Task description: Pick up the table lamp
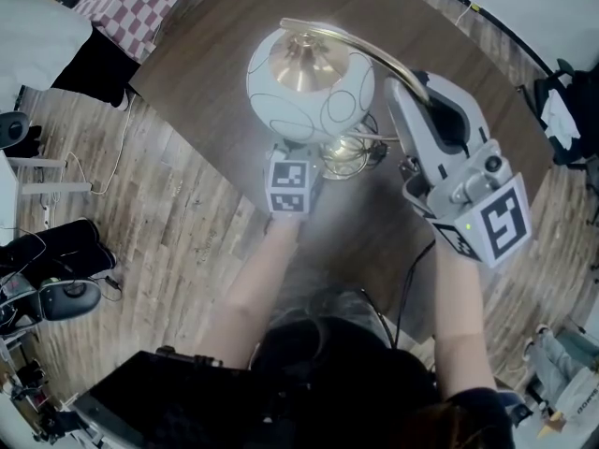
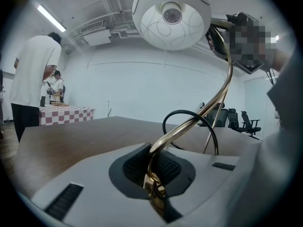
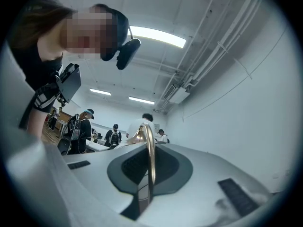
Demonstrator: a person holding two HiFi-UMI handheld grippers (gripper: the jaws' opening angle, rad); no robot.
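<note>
left gripper (image 2: 154,171) fingers clamp the table lamp (image 1: 323,101) low on its gold arm (image 1: 370,52); right gripper (image 3: 150,169) fingers clamp it higher.

I'm in a big open lab-like hall: bare white walls (image 2: 142,89), strip lights (image 3: 156,36) and exposed pipes (image 3: 213,46) overhead, plank floor (image 1: 187,241), office chairs (image 2: 249,122), a checkered-cloth table (image 2: 64,113), other people (image 3: 114,137) standing with gear.

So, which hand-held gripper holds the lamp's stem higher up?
The right hand-held gripper, shut on the stem atop its arch beside the white shade; the left hand-held gripper grips it low, under the shade.
</note>
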